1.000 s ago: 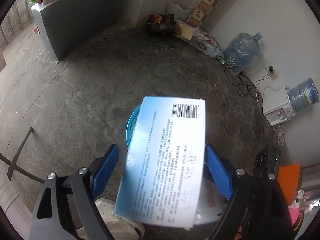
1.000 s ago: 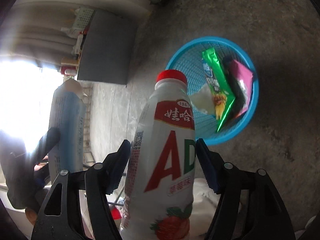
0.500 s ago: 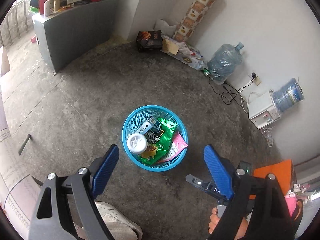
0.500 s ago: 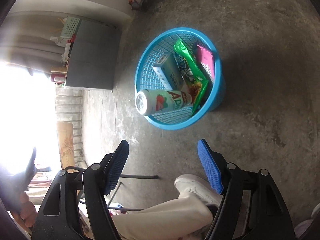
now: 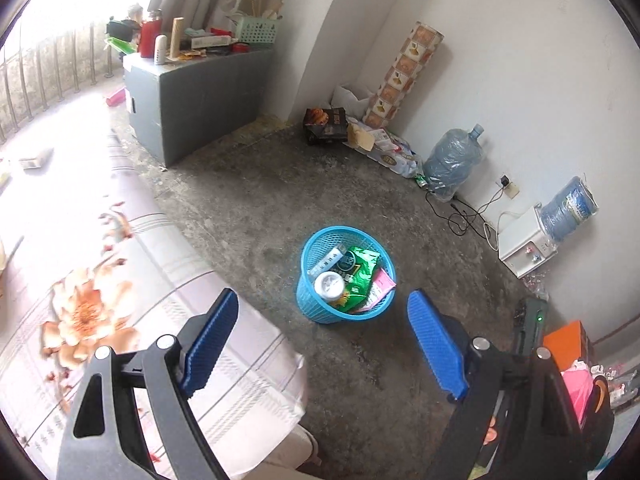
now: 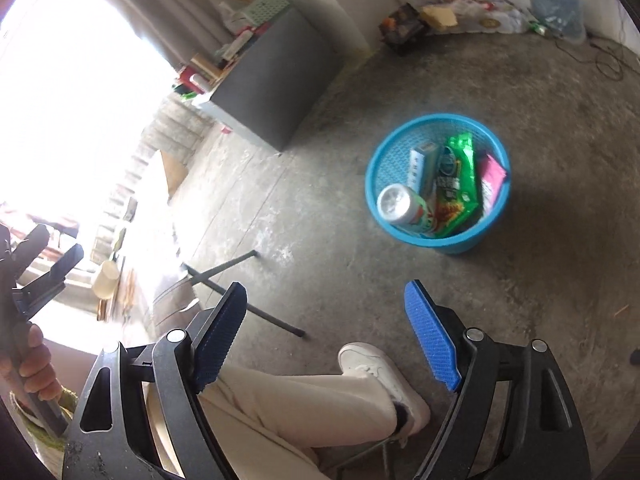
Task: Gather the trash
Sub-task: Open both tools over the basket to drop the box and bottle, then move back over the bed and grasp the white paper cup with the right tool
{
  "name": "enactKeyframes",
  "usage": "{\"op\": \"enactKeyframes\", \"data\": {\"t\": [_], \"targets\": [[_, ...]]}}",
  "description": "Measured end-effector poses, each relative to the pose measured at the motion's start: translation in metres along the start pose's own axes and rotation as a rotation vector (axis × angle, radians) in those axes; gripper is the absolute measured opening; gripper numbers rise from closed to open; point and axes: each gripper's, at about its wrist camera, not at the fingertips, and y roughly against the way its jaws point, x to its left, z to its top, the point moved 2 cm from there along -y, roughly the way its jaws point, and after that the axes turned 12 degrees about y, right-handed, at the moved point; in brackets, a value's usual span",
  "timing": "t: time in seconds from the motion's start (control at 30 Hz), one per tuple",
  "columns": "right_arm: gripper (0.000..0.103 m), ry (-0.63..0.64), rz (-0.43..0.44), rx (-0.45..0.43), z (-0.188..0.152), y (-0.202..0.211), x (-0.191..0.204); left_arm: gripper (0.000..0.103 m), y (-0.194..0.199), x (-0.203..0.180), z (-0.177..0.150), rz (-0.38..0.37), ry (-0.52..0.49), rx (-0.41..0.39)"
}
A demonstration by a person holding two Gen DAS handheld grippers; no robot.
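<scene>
The blue basket point(image 5: 347, 280) stands on the bare concrete floor point(image 5: 260, 184), out in the middle of it and well apart from the walls; inside it lie a white bottle point(image 5: 329, 286) with its base turned upward, a pale blue carton point(image 5: 329, 260) leaning against the far wall of the basket, a green snack wrapper point(image 5: 356, 274) across the middle, and a pink packet point(image 5: 380, 286) against the rim on the right side; all four sit within the rim, the bottle resting against the wrapper.

The left gripper point(image 5: 322, 346) hangs above and short of the basket with its jaws spread wide and nothing between them; its blue pads point(image 5: 434, 350) frame only floor; below its left pad lies the corner of a flower-printed bed cover point(image 5: 120, 320).

The right gripper point(image 6: 325, 334) is also off the basket, nearer the person than the basket is; its jaws are opening and nothing is between them; under it show a cream trouser leg point(image 6: 288, 404) and a white shoe point(image 6: 380, 376) planted on the floor, with a thin dark bar point(image 6: 240, 300) lying on the concrete just beside.

At the far edge of the floor a grey cabinet point(image 5: 192, 96) stands by the curtain; along the wall to the right sit a water jug point(image 5: 452, 160) and a white dispenser point(image 5: 524, 246), all well apart from the basket.
</scene>
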Motion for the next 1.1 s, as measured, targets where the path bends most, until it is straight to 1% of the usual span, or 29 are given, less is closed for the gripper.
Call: {"op": "enactKeyframes", "data": {"t": [0.13, 0.27, 0.4, 0.53, 0.7, 0.8, 0.9, 1.0, 1.07, 1.1], "targets": [[0.078, 0.082, 0.044, -0.002, 0.004, 0.003, 0.034, 0.085, 0.045, 0.041, -0.010, 0.054, 0.037, -0.074], [0.078, 0.144, 0.062, 0.012, 0.004, 0.003, 0.060, 0.085, 0.083, 0.092, -0.021, 0.086, 0.133, -0.144], [0.078, 0.213, 0.088, 0.031, 0.010, -0.001, 0.088, 0.085, 0.121, 0.144, -0.038, 0.149, 0.228, -0.228], [0.078, 0.304, 0.111, 0.052, 0.022, -0.010, 0.125, 0.085, 0.151, 0.194, -0.057, 0.225, 0.311, -0.291], [0.078, 0.404, 0.161, 0.089, 0.034, -0.032, 0.181, 0.085, 0.175, 0.247, -0.072, 0.283, 0.380, -0.339], [0.078, 0.467, 0.189, 0.114, 0.037, -0.048, 0.214, 0.085, 0.182, 0.268, -0.075, 0.304, 0.390, -0.367], [0.078, 0.510, 0.236, 0.147, 0.042, -0.067, 0.249, 0.085, 0.186, 0.287, -0.070, 0.319, 0.406, -0.398], [0.078, 0.556, 0.282, 0.179, 0.053, -0.085, 0.291, 0.084, 0.184, 0.303, -0.063, 0.347, 0.394, -0.419], [0.078, 0.599, 0.311, 0.196, 0.061, -0.096, 0.323, 0.080, 0.179, 0.312, -0.056, 0.356, 0.387, -0.430], [0.078, 0.628, 0.328, 0.205, 0.064, -0.103, 0.341, 0.079, 0.176, 0.316, -0.053, 0.358, 0.380, -0.433]]}}
